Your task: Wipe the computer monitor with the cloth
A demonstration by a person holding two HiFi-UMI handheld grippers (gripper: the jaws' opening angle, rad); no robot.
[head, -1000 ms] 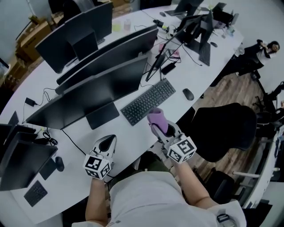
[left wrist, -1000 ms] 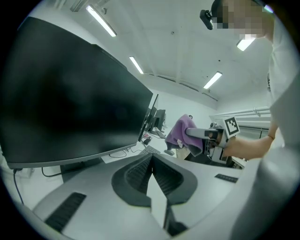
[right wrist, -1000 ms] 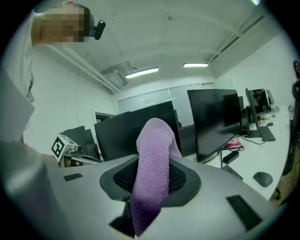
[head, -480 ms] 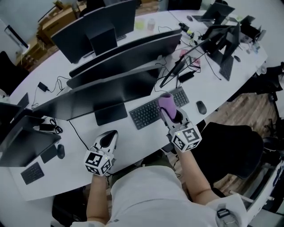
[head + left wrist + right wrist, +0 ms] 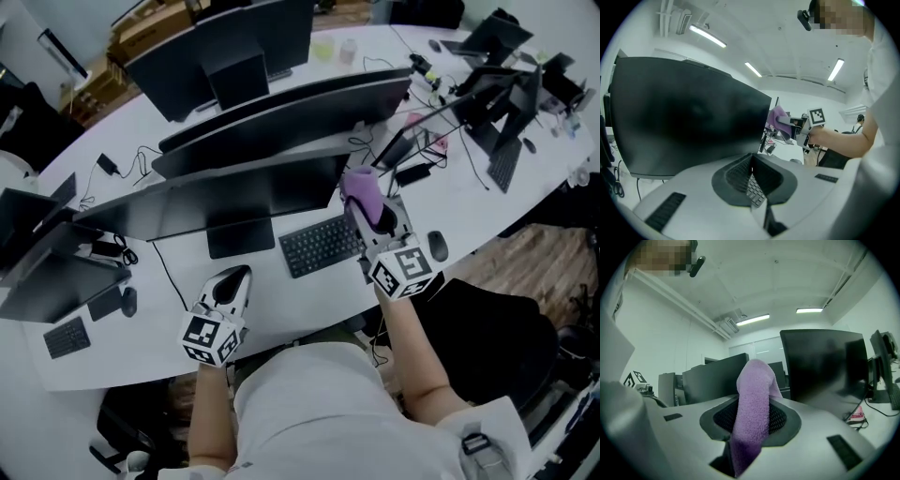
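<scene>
Right gripper (image 5: 375, 214) clamped the purple cloth (image 5: 360, 186) beside the monitor (image 5: 234, 202); left gripper (image 5: 228, 284) sat closed, empty. Pressing too hard could've rocked the screen.

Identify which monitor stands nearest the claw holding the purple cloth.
The front wide monitor, directly behind the keyboard; its right edge sits beside the cloth. Others stand farther back.

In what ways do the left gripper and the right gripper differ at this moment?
The right gripper is shut on the purple cloth; the left gripper is shut and empty. The right gripper is up beside the monitor, at its right edge; the left gripper is back near the desk edge. Both carry marker cubes.
</scene>
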